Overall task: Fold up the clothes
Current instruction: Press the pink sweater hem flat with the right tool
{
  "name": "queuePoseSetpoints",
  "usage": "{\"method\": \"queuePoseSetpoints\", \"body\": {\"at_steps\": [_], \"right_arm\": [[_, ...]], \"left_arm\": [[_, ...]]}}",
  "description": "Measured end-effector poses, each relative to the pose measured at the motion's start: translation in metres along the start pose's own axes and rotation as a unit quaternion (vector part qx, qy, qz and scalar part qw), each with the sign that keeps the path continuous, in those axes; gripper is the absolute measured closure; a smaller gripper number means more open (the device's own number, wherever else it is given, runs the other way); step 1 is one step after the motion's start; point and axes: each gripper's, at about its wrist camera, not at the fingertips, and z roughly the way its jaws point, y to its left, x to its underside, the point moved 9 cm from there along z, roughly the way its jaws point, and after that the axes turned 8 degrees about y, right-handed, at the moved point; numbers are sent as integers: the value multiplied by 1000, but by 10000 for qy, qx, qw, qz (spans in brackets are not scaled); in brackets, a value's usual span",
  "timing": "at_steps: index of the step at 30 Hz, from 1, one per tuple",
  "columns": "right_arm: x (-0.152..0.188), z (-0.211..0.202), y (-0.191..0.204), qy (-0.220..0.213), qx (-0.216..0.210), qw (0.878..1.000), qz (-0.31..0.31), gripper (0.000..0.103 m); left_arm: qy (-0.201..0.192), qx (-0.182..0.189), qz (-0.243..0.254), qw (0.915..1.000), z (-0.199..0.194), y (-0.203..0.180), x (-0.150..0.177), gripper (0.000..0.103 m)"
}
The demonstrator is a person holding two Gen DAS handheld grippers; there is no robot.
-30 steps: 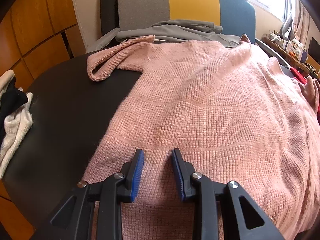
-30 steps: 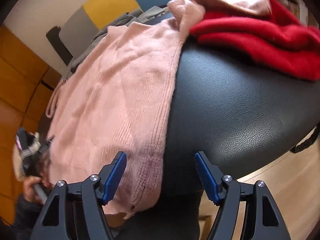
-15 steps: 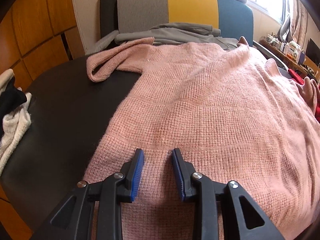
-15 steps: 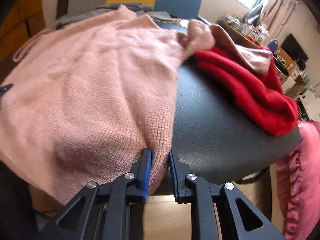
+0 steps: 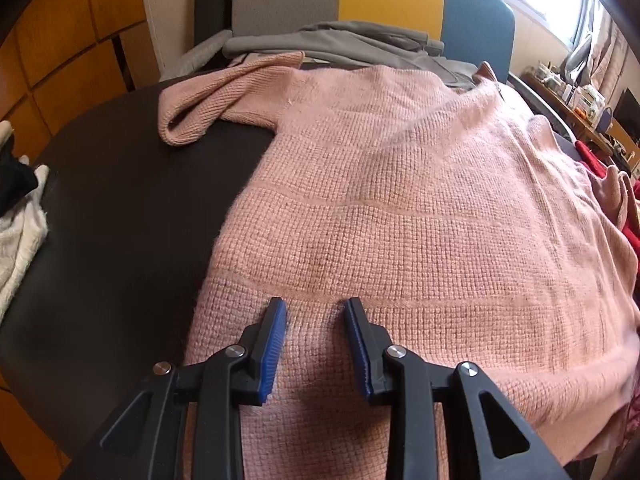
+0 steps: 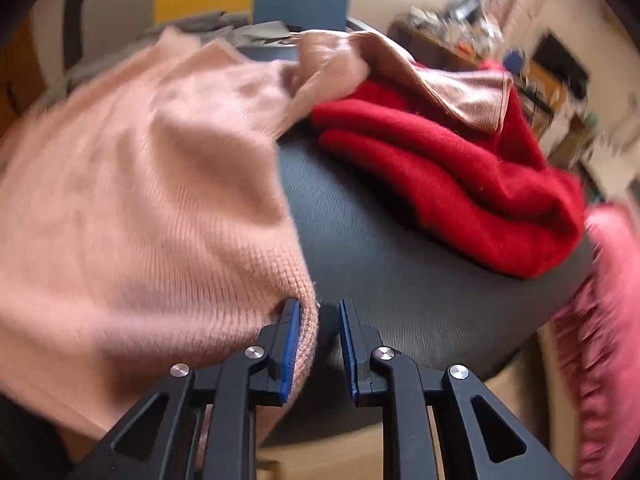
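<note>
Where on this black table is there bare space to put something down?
Two bare patches of the black table: a wide one between the pink sweater and the white and black clothes at the left edge, and a smaller one between the pink sweater's right edge and the red sweater. The middle and far side, by the grey garment, are crowded.
</note>
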Motion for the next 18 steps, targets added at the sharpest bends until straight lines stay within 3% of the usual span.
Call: {"method": "queuePoseSetpoints", "body": {"at_steps": [1, 5, 8, 9, 10, 12, 16, 18], "right_arm": [[-10, 2, -4, 44, -123, 9998, 118, 84], [-12, -9, -19, -15, 237, 9996, 144, 84], [-2, -43, -1, -512, -262, 9983, -38, 79], [4, -52, 13, -581, -644, 9961, -162, 76], [13, -58, 32, -569, -1030, 9924, -346, 73], [26, -56, 61, -464, -1308, 9883, -634, 69], [46, -21, 101, -54, -1057, 9869, -1221, 69], [55, -3, 103, 186, -848, 9875, -1319, 68]], "left_arm": [[38, -12, 27, 10000, 1, -1, -1, 72], [-83, -99, 150, 9998, 0, -3, 3, 71], [-181, -81, 225, 9995, -3, -3, 5, 72], [-220, -66, 255, 9994, -5, -3, 5, 72], [-271, -38, 266, 9993, -7, -2, 6, 72], [-416, 83, 240, 9988, -13, -2, 8, 72], [-527, 52, 532, 9972, -14, -4, 21, 72], [-545, 43, 679, 9962, -15, -6, 28, 72]]}}
